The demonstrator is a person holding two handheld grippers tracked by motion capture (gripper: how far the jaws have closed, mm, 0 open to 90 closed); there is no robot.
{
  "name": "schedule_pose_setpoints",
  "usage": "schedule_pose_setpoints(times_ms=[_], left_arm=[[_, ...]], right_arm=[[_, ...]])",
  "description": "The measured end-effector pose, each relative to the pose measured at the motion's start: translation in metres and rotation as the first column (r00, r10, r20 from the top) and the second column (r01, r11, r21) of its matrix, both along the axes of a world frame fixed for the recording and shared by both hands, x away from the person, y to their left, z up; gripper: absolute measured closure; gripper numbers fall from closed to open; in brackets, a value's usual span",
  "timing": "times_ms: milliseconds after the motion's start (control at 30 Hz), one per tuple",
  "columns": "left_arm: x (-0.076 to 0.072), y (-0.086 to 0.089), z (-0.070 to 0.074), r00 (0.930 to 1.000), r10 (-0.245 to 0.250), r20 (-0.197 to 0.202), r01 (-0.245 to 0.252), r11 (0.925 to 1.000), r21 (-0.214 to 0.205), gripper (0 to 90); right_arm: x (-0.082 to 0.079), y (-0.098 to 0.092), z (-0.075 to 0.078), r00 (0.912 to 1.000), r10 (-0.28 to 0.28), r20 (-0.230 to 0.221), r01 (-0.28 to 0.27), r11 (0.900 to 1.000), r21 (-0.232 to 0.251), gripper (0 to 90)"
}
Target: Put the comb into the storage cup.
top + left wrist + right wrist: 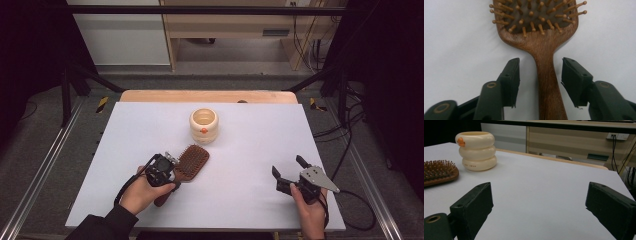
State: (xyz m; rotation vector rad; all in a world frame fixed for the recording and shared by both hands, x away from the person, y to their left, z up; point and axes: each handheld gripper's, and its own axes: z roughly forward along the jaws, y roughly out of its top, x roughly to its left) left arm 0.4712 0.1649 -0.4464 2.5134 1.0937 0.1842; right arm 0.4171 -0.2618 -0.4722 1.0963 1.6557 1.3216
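The wooden hairbrush (191, 162) lies bristles-up on the white worktop (250, 145), near the person's side and left of centre, with its paddle head pointing toward the cream ringed cup (204, 125) that stands a little farther back. The left claw (167, 167) is down over the brush's handle; in the left gripper view the handle (547, 85) runs straight up between the two black jaws, which stand at a middling width with a visible gap of worktop on either side, so the pads do not yet press on the wood. The brush still rests flat on the surface and looks untouched. The right claw (290, 172) sits well apart on the right side of the worktop, its jaws spread wide with nothing between them, and the right gripper view looks across bare worktop toward the cup and the edge of the brush head. As a judgement, the work is at its very start: the approach and alignment on the handle look done, while the actual grip, the lift, and whatever placing follows, perhaps into or beside the cup, are all left to do.
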Motion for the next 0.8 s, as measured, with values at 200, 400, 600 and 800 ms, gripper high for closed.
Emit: schedule_pose_setpoints(times_ms=[200,400,600,800], left_arm=[[0.0014,-0.0060,-0.0018,0.9998,-0.003,-0.018,0.003,1.0000,0.004,56.0],[0.0022,-0.0088,-0.0032,0.9999,0.007,-0.009,-0.007,0.9996,0.026,59.4],[-0.0031,-0.0088,-0.0054,0.9991,-0.003,0.043,0.001,0.9993,0.037,65.1],[-0.0041,-0.0074,-0.0066,0.9982,-0.022,0.056,0.021,0.9993,0.031,70.7]], right_arm=[[-0.0001,-0.0005,0.0002,1.0000,0.001,-0.001,-0.001,1.0000,0.003,7.4],[-0.0002,-0.0016,0.0006,1.0000,0.000,0.003,0.000,1.0000,0.005,7.4],[-0.0002,-0.0011,0.0002,1.0000,-0.001,0.002,0.001,1.0000,0.000,7.4],[-0.0004,0.0002,0.0002,1.0000,0.002,0.001,-0.002,1.0000,-0.003,7.4]])
